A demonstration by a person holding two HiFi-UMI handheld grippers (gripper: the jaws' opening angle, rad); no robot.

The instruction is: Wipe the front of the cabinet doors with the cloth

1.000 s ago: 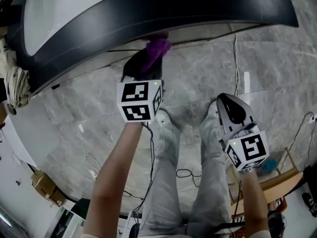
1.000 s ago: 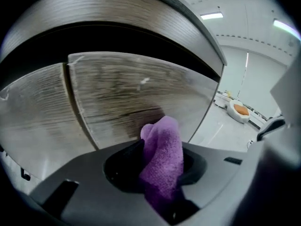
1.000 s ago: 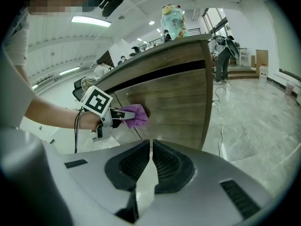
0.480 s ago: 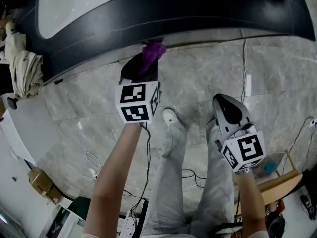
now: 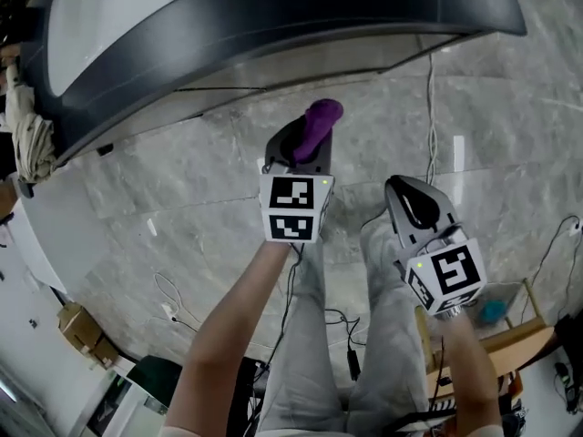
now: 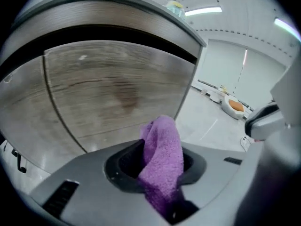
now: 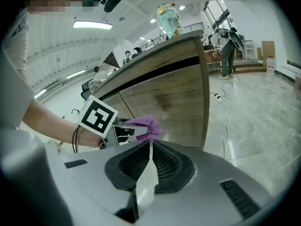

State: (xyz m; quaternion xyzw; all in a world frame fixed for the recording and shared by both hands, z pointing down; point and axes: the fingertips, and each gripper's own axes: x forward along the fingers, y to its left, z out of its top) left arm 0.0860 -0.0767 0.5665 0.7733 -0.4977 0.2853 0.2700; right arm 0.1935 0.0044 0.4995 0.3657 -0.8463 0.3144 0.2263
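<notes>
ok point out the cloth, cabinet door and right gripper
cloth (image 6: 162, 154), left gripper view, fold between the jaws
cabinet door (image 6: 122, 88), left gripper view, middle of its front
right gripper (image 7: 150, 145), right gripper view, between its fingertips

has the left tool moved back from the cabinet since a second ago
Yes. The left tool and its purple cloth pulled back from the cabinet; a gap shows now.

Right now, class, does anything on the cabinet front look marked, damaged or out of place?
Yes: a darker blotch sits mid-panel on the wooden cabinet door, just ahead of the purple cloth. Whether it is a stain or wood grain, I cannot tell.
</notes>
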